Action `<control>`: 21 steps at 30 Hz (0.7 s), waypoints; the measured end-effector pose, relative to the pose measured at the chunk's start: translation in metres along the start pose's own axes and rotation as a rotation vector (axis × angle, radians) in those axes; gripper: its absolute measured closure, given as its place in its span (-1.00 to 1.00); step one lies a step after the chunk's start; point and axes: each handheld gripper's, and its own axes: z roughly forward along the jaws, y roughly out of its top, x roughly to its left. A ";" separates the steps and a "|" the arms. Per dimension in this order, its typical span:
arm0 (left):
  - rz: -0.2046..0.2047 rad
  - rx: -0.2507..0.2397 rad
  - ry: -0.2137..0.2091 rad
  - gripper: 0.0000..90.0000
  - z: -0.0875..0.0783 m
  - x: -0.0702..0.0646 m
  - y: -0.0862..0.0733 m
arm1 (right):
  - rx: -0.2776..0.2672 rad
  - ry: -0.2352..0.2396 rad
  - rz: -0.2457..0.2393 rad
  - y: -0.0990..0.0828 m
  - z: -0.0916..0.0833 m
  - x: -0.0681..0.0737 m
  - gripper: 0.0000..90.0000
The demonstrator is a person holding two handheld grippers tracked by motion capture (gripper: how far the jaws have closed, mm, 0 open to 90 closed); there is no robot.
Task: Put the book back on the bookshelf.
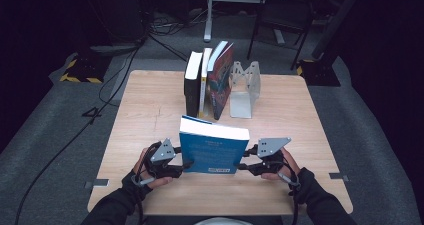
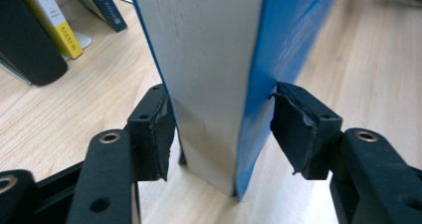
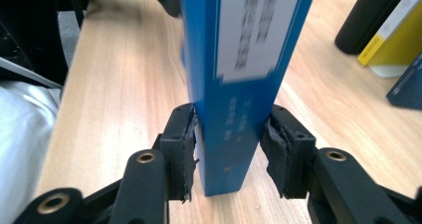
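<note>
Blue book (image 1: pixel 212 152) stands upright, right hand-held gripper (image 3: pixel 229 149) seemingly clamping its spine

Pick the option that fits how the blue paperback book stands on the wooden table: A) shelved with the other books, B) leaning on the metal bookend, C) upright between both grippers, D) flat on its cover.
C: the blue paperback book stands upright on the wooden table, left gripper and right gripper at its ends.

A light wooden table (image 1: pixel 140 110) carries a blue book (image 1: pixel 214 152) standing upright on its near half. Toward the far edge, a black book (image 1: pixel 192 85), a yellow-and-white book (image 1: pixel 204 82) and a colourful leaning book (image 1: pixel 221 80) stand beside a grey metal bookend (image 1: pixel 244 92).
</note>
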 end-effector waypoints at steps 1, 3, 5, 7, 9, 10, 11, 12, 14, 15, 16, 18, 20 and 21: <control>-0.003 -0.006 0.000 -0.08 0.001 0.001 0.000 | -0.021 -0.016 -0.011 0.004 -0.003 0.002 0.22; -0.006 -0.009 0.008 -0.08 0.003 0.002 0.001 | -0.053 -0.048 -0.007 0.013 -0.008 0.005 0.22; -0.009 -0.011 0.004 -0.11 0.007 0.003 0.004 | -0.074 -0.087 -0.011 0.023 -0.011 0.007 0.20; -0.008 -0.013 0.001 -0.14 0.010 0.004 0.005 | -0.100 -0.093 -0.003 0.028 -0.014 0.008 0.20; -0.004 -0.012 -0.003 -0.22 0.017 0.007 0.010 | -0.127 -0.100 -0.017 0.034 -0.018 0.011 0.21; -0.004 -0.014 -0.010 -0.23 0.020 0.008 0.011 | -0.136 -0.111 -0.025 0.037 -0.021 0.013 0.22; 0.001 -0.017 -0.018 -0.24 0.023 0.009 0.013 | -0.144 -0.127 -0.023 0.039 -0.023 0.014 0.22; 0.001 -0.014 -0.025 -0.24 0.026 0.010 0.015 | -0.145 -0.140 -0.022 0.041 -0.025 0.015 0.22; 0.008 -0.014 -0.036 -0.24 0.029 0.011 0.017 | -0.159 -0.153 -0.009 0.043 -0.030 0.014 0.22; 0.015 -0.012 -0.043 -0.24 0.032 0.011 0.019 | -0.165 -0.154 -0.003 0.044 -0.032 0.014 0.22; 0.020 -0.011 -0.051 -0.25 0.034 0.012 0.021 | -0.169 -0.159 -0.004 0.046 -0.035 0.014 0.22; 0.023 -0.009 -0.058 -0.28 0.039 0.011 0.025 | -0.169 -0.171 -0.004 0.051 -0.038 0.015 0.22; 0.031 -0.005 -0.063 -0.32 0.046 0.012 0.029 | -0.163 -0.187 -0.003 0.055 -0.041 0.016 0.22; 0.034 -0.003 -0.068 -0.33 0.048 0.012 0.030 | -0.152 -0.201 -0.002 0.058 -0.042 0.017 0.22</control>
